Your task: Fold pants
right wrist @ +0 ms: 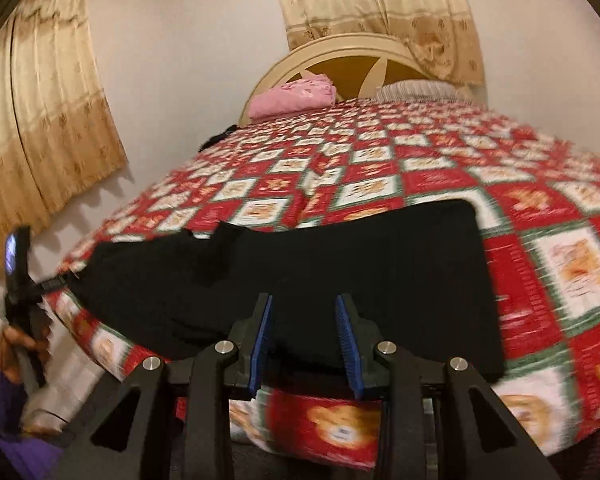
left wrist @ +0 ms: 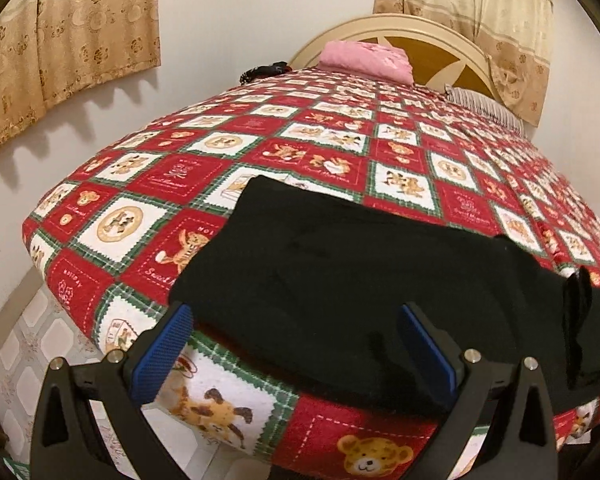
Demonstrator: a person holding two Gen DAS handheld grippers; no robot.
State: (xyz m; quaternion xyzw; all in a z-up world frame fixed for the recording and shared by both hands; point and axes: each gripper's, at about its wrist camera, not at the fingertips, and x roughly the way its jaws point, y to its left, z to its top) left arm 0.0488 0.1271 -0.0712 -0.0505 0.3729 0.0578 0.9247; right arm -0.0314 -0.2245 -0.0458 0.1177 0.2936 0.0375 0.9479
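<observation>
Black pants point(left wrist: 360, 280) lie flat along the near edge of the bed, spread left to right; they also show in the right wrist view point(right wrist: 340, 264). My left gripper point(left wrist: 296, 316) is open wide, its blue pads on either side of the pants' near left part, holding nothing. My right gripper point(right wrist: 304, 312) is partly open with a clear gap between its pads, just at the pants' near edge, holding nothing. The left gripper and the hand holding it show at the far left of the right wrist view point(right wrist: 20, 276).
The bed carries a red, white and green bear-print quilt point(left wrist: 320, 148). A pink folded cloth point(left wrist: 366, 58) and a striped pillow point(left wrist: 484, 104) lie by the headboard point(left wrist: 440, 40). Curtains point(left wrist: 60, 40) hang on the walls. Tiled floor point(left wrist: 32, 344) lies left of the bed.
</observation>
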